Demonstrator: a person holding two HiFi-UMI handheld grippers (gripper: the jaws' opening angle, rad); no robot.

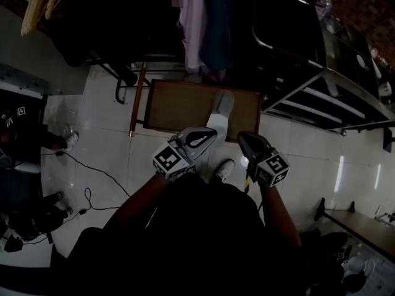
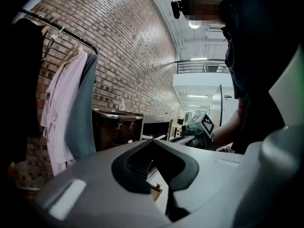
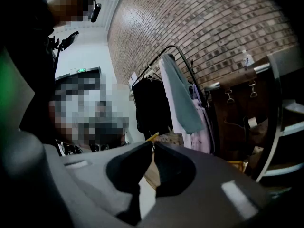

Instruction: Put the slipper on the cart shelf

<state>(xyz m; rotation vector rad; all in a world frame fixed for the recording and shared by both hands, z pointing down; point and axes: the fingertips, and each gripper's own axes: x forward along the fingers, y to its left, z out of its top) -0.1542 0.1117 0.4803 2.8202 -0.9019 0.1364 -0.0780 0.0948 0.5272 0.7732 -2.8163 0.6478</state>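
A pale grey slipper (image 1: 223,103) lies on the right part of a brown board (image 1: 179,106) on the white floor. In the head view both grippers hang just near of it. My left gripper (image 1: 212,132) points at the board's near edge, its jaws closed tip to tip with nothing between them. My right gripper (image 1: 242,138) is to the right of it, also shut and empty. The metal cart (image 1: 327,94) with its shelves stands to the right of the board. In the left gripper view, the left gripper (image 2: 152,140) faces the cart (image 2: 156,123). The right gripper (image 3: 153,144) faces hanging clothes.
A rack of hanging clothes (image 1: 197,17) stands behind the board. Black cables (image 1: 92,187) run over the floor at the left, near other people's feet. My own white shoe (image 1: 224,168) is below the grippers. A low bench (image 1: 364,227) sits at the lower right.
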